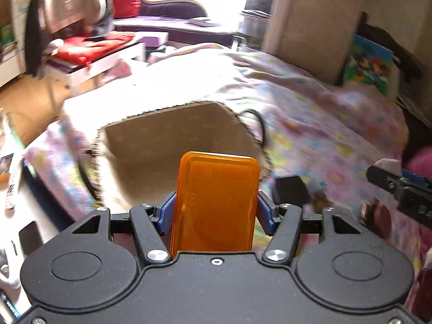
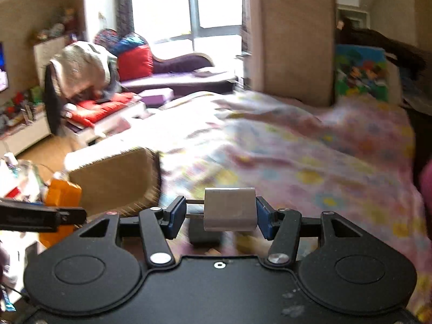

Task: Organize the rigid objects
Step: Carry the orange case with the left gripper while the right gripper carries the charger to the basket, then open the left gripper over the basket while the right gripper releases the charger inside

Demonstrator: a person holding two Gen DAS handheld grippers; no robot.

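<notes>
A bed (image 1: 310, 124) is carrying everything here, and a rumpled floral bedspread (image 2: 310, 156), pink with yellow and blue blossoms, is covering it. An open cardboard box (image 1: 167, 135) is sitting directly on the bedspread, showing at about 12 o'clock in the left wrist view and at 9 o'clock in the right wrist view (image 2: 113, 178). A thin black cord (image 1: 259, 124) is looping on the cloth just beside the box's 3 o'clock edge. A small black block (image 1: 290, 189) is lying on the bedspread near the box.
</notes>
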